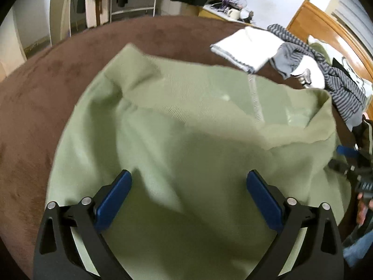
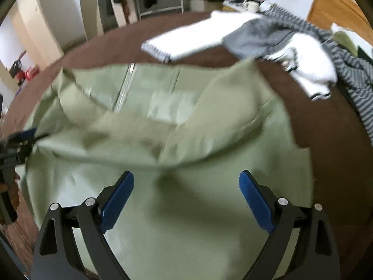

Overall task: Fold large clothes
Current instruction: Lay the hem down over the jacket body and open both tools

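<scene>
Both the left gripper (image 1: 188, 196) and right gripper (image 2: 186, 197) hang spread wide, holding nothing, over a pale green jacket (image 1: 186, 140) lying rumpled on the brown bedspread (image 1: 58, 70), zipper (image 2: 126, 86) showing. Beyond lie a folded white garment (image 2: 193, 37) and striped clothes (image 1: 345, 88); only the right view shows red things (image 2: 30, 73) on the floor.

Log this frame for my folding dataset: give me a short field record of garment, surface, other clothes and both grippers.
garment: light green zip-up garment, spread out, partly folded over, zipper visible
surface: brown bed cover
other clothes: folded white item beyond it; striped pile to the right
left gripper: jaws wide apart, holding nothing, over the green fabric
right gripper: jaws wide apart, holding nothing, over the green fabric
image: motion blur in both views
</scene>
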The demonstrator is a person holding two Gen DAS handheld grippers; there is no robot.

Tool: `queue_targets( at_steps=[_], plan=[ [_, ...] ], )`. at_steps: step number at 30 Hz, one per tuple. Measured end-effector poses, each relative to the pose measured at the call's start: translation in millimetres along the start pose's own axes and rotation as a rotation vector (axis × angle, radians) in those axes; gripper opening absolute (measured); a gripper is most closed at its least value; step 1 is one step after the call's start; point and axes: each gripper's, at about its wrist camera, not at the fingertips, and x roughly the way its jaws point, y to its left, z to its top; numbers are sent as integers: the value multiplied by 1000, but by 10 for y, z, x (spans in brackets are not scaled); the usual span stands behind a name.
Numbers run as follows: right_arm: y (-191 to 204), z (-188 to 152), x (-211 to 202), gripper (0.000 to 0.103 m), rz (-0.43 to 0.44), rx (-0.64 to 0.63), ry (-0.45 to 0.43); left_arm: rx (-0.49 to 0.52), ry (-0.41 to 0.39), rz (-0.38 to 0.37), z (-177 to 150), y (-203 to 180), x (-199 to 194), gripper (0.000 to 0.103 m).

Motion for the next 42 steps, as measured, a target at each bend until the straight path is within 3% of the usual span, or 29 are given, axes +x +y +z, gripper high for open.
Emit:
queue_targets(
  at_steps=[8,18,24,27,33,39,42],
  plan=[
    [-115,177,459,96,13,131,-23,-16,-69,72,130,167,320,98],
    [-517,475,770,97,-104,246,-53,-113,-170,151,445,413,495,98],
    [-744,388,740,97,-152,342,-87,-121,-171,191,610,432,574,98],
    [-779,358,688,94,-201,340,-107,-120,-171,196,660,448,609,98],
    [-796,251,591,88,-220,271,-90,-107,-141,187,642,451,591,98],
    [-804,-99,297,87,-138,223,-80,-68,-114,208,328,372,419,97],
    [-874,-311,17,87,-66,225,-104,-98,-107,181,170,407,267,97]
  ],
)
